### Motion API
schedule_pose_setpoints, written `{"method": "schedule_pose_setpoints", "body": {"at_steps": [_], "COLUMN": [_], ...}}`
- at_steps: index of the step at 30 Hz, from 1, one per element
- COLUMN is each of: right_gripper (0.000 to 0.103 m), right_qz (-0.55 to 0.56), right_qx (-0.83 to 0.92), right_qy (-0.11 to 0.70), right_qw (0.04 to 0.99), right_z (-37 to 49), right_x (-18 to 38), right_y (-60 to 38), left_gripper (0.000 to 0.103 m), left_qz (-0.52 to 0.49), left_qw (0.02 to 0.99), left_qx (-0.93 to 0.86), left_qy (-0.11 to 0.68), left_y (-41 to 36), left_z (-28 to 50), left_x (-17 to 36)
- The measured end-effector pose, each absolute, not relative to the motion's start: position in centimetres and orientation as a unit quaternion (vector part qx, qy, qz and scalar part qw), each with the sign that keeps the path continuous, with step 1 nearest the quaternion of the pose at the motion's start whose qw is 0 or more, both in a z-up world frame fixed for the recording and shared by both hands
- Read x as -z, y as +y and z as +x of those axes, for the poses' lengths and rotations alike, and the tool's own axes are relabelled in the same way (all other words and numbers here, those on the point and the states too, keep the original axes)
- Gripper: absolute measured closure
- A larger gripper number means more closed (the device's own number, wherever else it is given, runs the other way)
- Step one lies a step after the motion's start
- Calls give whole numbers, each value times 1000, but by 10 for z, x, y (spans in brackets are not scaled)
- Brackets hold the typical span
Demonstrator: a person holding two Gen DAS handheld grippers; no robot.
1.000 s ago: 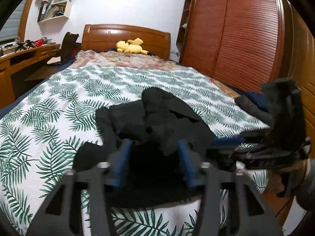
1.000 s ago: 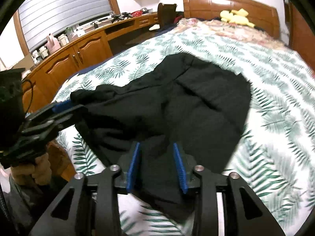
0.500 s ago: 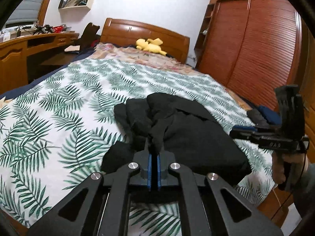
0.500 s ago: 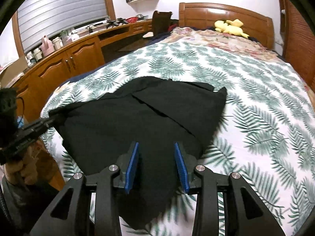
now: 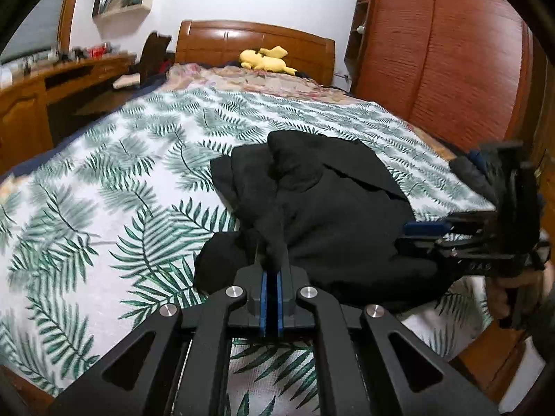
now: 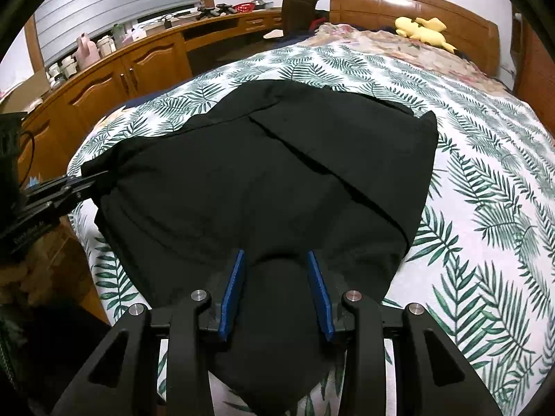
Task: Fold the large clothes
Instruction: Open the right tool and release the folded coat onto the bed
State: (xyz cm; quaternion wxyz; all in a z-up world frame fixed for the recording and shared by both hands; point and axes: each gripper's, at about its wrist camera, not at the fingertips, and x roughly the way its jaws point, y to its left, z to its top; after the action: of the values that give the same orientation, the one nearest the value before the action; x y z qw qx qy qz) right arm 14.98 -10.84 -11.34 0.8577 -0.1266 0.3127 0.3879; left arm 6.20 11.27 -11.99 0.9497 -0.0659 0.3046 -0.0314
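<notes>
A large black garment [image 6: 263, 159] lies spread on the leaf-print bedspread [image 6: 485, 180], with a fold line across its middle. In the left wrist view the garment [image 5: 333, 208] looks bunched. My left gripper [image 5: 272, 270] is shut on a pinched ridge of its near edge. From the right wrist view, that left gripper [image 6: 100, 176] holds the garment's left corner. My right gripper [image 6: 274, 256] stands open low over the near edge, with a hump of black cloth between its blue pads [image 6: 234, 287]. Seen from the left wrist, the right gripper [image 5: 404, 234] sits at the garment's right edge.
A wooden headboard [image 5: 253, 38] and a yellow plush toy [image 5: 265, 59] are at the far end of the bed. A wooden desk with cabinets [image 6: 114, 69] runs along the left. A slatted wardrobe [image 5: 451, 62] stands on the right. A person's hand [image 5: 510, 291] holds the right gripper.
My left gripper closed on the garment's edge. The garment went from a crumpled heap to a flatter, stretched sheet. My right gripper came lower and closer to the cloth, jaws unchanged.
</notes>
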Motion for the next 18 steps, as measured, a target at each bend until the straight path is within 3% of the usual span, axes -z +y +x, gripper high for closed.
{"method": "schedule_pose_setpoints", "body": {"at_steps": [14,17,18], "right_gripper": [64,64,64], "right_qz": [-89,-78,-74], "right_qx": [-376,-367,-366], "right_qy": [277,265,262], "right_qw": [880,888,890], "right_z": [96,87,85], "right_x": [76,73,72], "right_y": [-228,-251,-258], "left_gripper": [95,65,49], "left_qz": [-79,-72,-71], "left_qw": [947,951,952], "left_qx": [-19,-24,-20], "left_qy": [311,298,297], "left_y": [107,105,103], "left_z": [25,13,11], "left_x": [81,67,65]}}
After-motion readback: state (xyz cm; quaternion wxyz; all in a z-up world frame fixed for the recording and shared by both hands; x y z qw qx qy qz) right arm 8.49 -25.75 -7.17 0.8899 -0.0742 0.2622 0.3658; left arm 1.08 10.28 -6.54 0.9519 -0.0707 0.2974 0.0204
